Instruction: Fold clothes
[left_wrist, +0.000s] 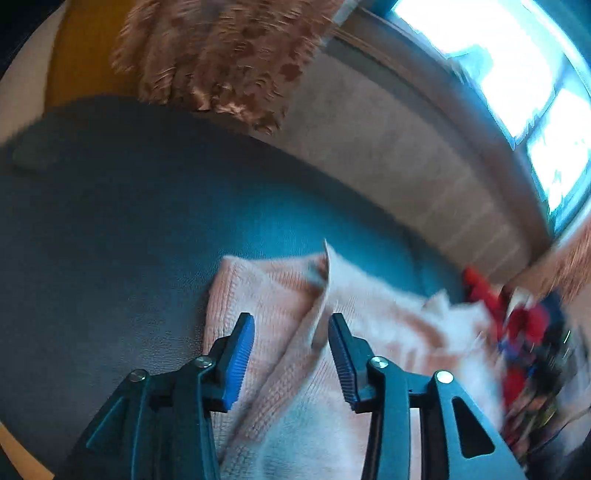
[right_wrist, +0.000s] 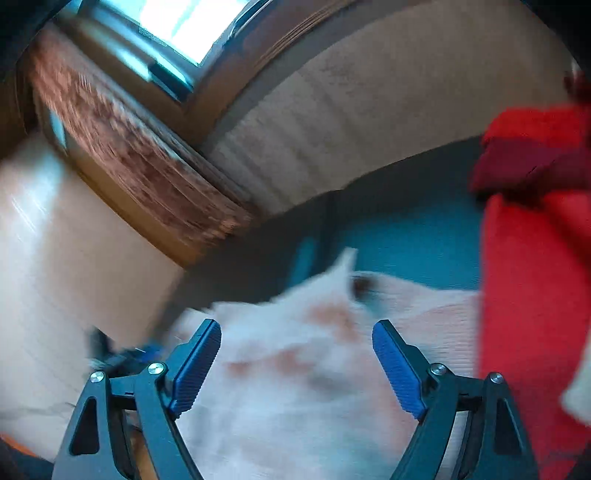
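A pale pink knitted garment (left_wrist: 280, 325) lies crumpled on a dark teal surface (left_wrist: 122, 229), one fold of it standing up as a ridge. My left gripper (left_wrist: 291, 325) hovers open over it, its blue pads (left_wrist: 236, 365) on either side of that ridge without closing on it. In the right wrist view the same pink garment (right_wrist: 303, 354) looks blurred and whitish. My right gripper (right_wrist: 296, 334) is wide open just above it, with nothing pinched. A red garment (right_wrist: 528, 295) hangs or lies at the right edge of that view.
A heap of red and dark clothes (left_wrist: 524, 343) sits right of the pink garment. A beige upholstered backrest (left_wrist: 399, 162) bounds the teal surface at the back. A brown patterned curtain (left_wrist: 221, 55) and a bright window (left_wrist: 517, 66) stand behind. A pale blurred surface (right_wrist: 55, 277) fills the left.
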